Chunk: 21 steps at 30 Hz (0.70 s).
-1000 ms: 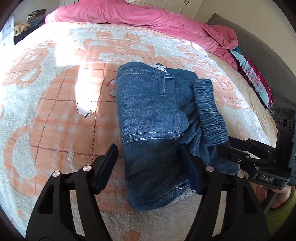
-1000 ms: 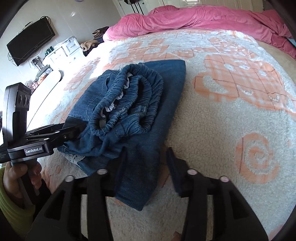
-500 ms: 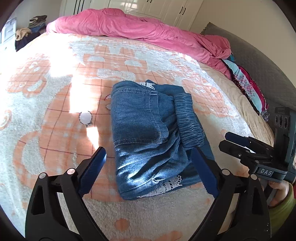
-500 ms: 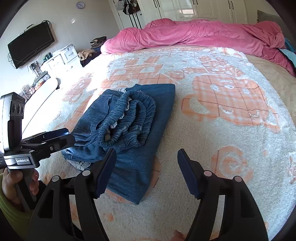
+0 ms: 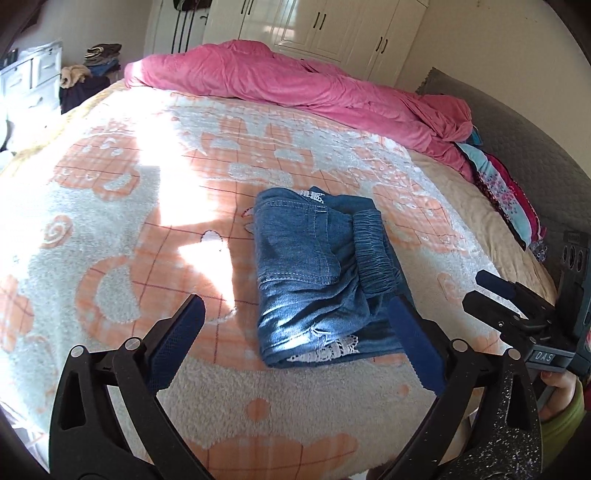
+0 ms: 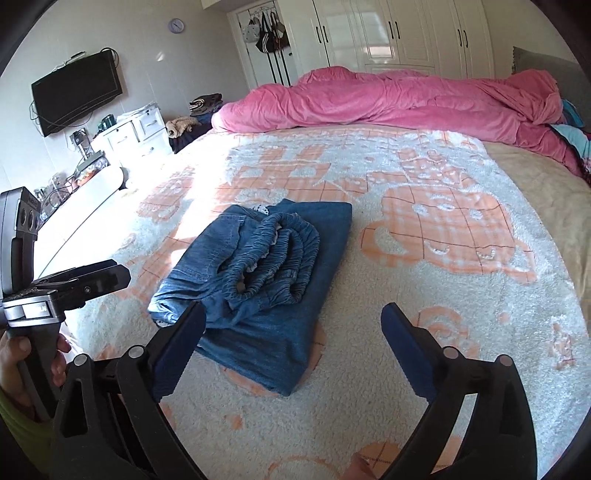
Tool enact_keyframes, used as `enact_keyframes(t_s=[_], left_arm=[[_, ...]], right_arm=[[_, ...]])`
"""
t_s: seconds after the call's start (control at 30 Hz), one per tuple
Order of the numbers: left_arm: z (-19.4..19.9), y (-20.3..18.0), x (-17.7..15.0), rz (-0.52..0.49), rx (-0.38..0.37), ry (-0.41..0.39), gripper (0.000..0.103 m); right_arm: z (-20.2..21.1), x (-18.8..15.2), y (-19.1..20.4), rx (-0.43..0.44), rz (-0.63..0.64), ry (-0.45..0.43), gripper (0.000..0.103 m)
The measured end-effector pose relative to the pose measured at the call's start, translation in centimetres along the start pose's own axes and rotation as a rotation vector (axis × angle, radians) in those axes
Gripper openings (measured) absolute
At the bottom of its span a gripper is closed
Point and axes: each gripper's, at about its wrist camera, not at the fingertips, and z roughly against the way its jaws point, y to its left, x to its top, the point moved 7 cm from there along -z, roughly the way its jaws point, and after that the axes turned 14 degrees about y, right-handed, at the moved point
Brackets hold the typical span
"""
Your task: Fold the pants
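The blue denim pants (image 5: 321,280) lie folded in a compact bundle on the orange-and-white blanket (image 5: 110,229), with the elastic waistband (image 6: 273,258) on top and white lace at the near edge. My left gripper (image 5: 295,306) hovers above their near end. Its jaws are opening wide, and no cloth is pinched between the pads. My right gripper (image 6: 293,314) hangs over the near right corner of the pants (image 6: 266,280), its jaws also opening and holding nothing. Each gripper shows in the other's view: the right gripper (image 5: 495,291) and the left gripper (image 6: 92,277).
A pink duvet (image 5: 295,85) is bunched along the far side of the bed. Patterned clothes (image 5: 506,195) lie by the grey headboard (image 5: 524,140). Left of the bed are a white dresser (image 6: 129,136) and a wall television (image 6: 75,96). Wardrobes (image 6: 388,33) line the far wall.
Both grippers have let go of the pants, spread wide, and drawn back and upward. The pants stay folded on the blanket and look smaller in both views.
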Motion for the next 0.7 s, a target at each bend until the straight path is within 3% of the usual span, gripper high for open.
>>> enact_keyframes(t_s=[0.7], left_arm=[[3.5,0.6,-4.6,0.05,0.141,-0.093,0.094]], right_arm=[[4.2,-2.9,0.3,-0.034,0.009,-0.109,0.098]])
